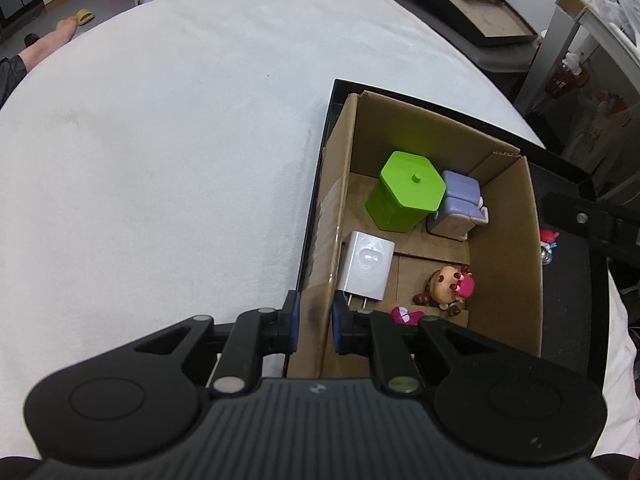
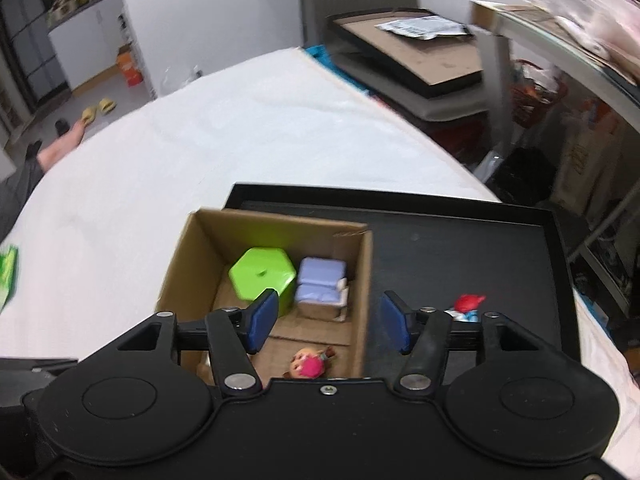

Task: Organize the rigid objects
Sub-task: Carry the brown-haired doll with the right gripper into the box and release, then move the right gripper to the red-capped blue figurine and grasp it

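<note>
left wrist, grip: your left gripper (image 1: 314, 326) was pinching the near-left wall of the cardboard box (image 1: 404, 128), one pad outside, one inside.
left wrist, box: it sat on the black tray (image 1: 568, 280), hard against the tray's left edge, on the white cloth (image 1: 160, 140).
left wrist, contents: green hexagonal container (image 1: 404, 192) at the box's far end, lilac toy (image 1: 460, 208) touching it on the right, white charger (image 1: 366, 266) against the box's left wall, brown-and-pink figurine (image 1: 448, 284) at the box's near right, a pink piece (image 1: 406, 315) at the near wall.
left wrist, risk: thin wall gripped at one corner; if you had lifted or pulled there, I'd expect it to bend, tilt the box and slide the contents together.
right wrist, grip: your right gripper (image 2: 328, 320) was spread wide, holding nothing, above the box's right wall.
right wrist, leftover: small red and blue toy (image 2: 466, 308) lay on the tray outside the box, right of that wall and just past the right pad; likely the next pick.
right wrist, risk: a low reach could have clipped the right wall and shoved the box against your left hold. Frame was motion-blurred, so alignment was hard to judge.
</note>
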`<state>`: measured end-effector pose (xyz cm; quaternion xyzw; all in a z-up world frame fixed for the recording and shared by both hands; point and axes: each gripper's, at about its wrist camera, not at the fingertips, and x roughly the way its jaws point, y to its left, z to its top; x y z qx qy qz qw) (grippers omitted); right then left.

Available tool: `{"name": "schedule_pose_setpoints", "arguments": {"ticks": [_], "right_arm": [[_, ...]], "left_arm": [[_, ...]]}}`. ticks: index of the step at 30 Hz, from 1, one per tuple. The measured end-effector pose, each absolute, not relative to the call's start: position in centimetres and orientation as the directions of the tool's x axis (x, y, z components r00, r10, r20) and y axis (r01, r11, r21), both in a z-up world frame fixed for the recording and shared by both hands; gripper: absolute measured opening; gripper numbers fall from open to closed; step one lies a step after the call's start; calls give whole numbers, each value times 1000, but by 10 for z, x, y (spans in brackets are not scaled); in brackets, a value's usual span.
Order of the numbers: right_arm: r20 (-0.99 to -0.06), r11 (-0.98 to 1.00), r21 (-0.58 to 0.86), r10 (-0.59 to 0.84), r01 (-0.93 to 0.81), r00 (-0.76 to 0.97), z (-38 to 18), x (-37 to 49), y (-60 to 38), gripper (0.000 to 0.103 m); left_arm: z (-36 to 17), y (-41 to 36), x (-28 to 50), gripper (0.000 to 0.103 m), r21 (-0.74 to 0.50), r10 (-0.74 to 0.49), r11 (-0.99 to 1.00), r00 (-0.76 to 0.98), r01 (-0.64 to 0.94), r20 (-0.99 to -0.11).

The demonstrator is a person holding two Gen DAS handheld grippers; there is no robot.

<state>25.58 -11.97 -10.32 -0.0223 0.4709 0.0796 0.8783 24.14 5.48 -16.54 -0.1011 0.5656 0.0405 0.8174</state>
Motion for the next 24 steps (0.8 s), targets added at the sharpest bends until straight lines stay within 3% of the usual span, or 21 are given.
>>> {"name": "schedule_pose_setpoints", "arguments": {"ticks": [9, 11, 16, 24], "right_arm": [[-819, 994, 65, 106, -93, 563, -108, 259, -155, 70], [-814, 994, 68, 105, -85, 572, -109, 259, -160, 77], [-815, 993, 102, 113, -51, 568, -119, 264, -178, 77], [-834, 990, 140, 104, 26, 542, -142, 273, -204, 77]], "left_arm": [[-166, 50, 247, 42, -42, 34, 974, 325, -224, -945], [-166, 47, 248, 45, -27, 48, 974, 321, -225, -946], [-166, 39, 250, 53, 16, 85, 976, 310, -218, -947], [-169, 25, 252, 55, 69, 129, 977, 302, -203, -944]]}}
